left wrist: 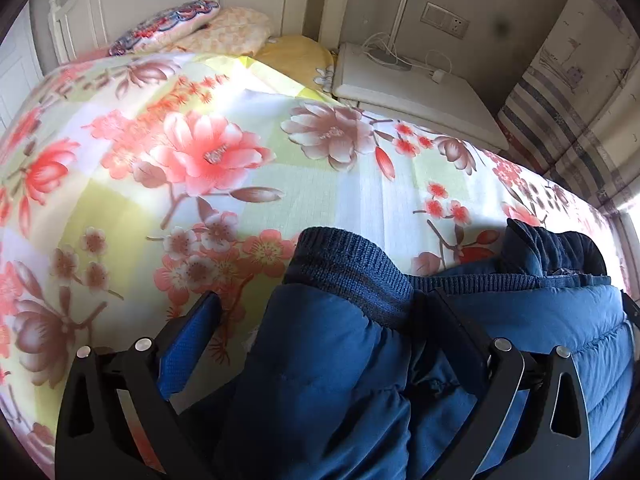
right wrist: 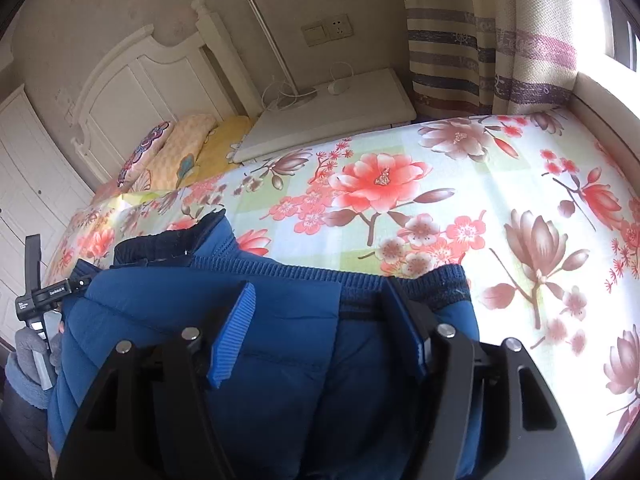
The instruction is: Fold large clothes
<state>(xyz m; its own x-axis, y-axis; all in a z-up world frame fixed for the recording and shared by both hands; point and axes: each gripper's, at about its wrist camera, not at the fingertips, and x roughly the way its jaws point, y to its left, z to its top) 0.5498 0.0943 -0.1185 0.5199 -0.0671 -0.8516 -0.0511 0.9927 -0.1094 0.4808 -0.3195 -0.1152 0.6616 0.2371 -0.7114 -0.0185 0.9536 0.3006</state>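
Note:
A blue puffer jacket lies on the floral bedsheet, its ribbed navy hem facing the far side. In the left wrist view a sleeve with a ribbed cuff stands between the fingers of my left gripper. Bare sheet shows between the sleeve and the left pad, so this gripper is open. My right gripper straddles the hem with its blue pads apart over flat fabric, open. A grey-gloved hand holds the other tool at the jacket's left edge.
A white bedside table with a lamp and cables stands against the bed's far side. Pillows lie by the white headboard. Striped curtains hang at the right by the window. Bare sheet lies beyond and right of the jacket.

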